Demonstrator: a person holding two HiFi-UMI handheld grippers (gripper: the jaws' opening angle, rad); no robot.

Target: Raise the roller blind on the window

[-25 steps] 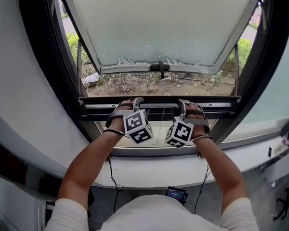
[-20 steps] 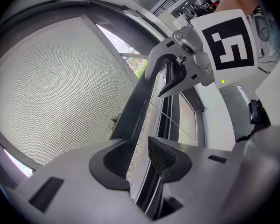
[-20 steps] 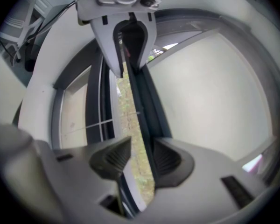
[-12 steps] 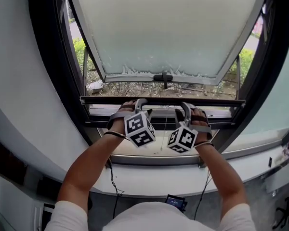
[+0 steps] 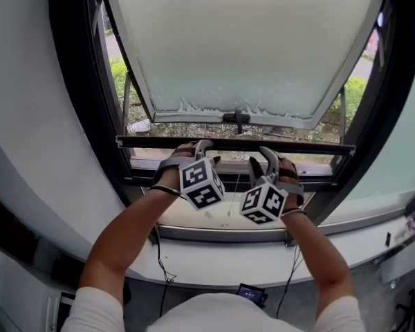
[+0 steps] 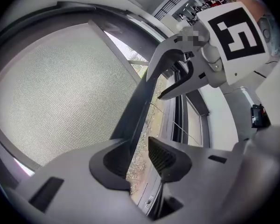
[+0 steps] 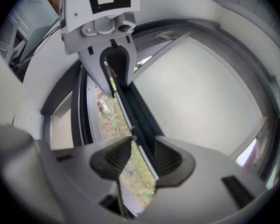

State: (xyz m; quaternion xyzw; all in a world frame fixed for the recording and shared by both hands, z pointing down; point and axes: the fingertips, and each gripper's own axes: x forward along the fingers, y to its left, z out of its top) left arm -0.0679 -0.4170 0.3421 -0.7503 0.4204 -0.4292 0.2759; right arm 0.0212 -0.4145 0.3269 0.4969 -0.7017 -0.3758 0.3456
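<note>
Window bay with a dark window frame (image 5: 76, 116) and a white sill (image 5: 214, 261) fills the head view.

Left gripper (image 6: 139, 155): jaws narrow, set round the blind's dark bottom bar (image 6: 135, 111). The bar lies against one jaw, and a slit of daylight shows beside the other pad.
Right gripper (image 7: 136, 155): jaws narrow, the same bottom bar (image 7: 140, 111) running between the ribbed pads.
In the head view the left gripper (image 5: 202, 146) and right gripper (image 5: 266, 152) sit side by side at frame centre, both on the bottom bar (image 5: 145, 141), near each other.

Change vs 1.0 s ago: the bar and both grippers stand higher above the lower frame rail. The clear gap under the bar is wider.

Markings: each gripper's cube carries black-and-white square marker patterns.

Roller blind (image 6: 60, 92): pale grey, fine mesh weave, filling the left half of the left gripper view above the bar. The bar is straight and roughly level across the middle of the head view.

Beyond it: a dark window handle (image 5: 236, 117), dry twiggy ground (image 5: 194, 128), and green shrubs (image 5: 121, 75) at upper left.
</note>
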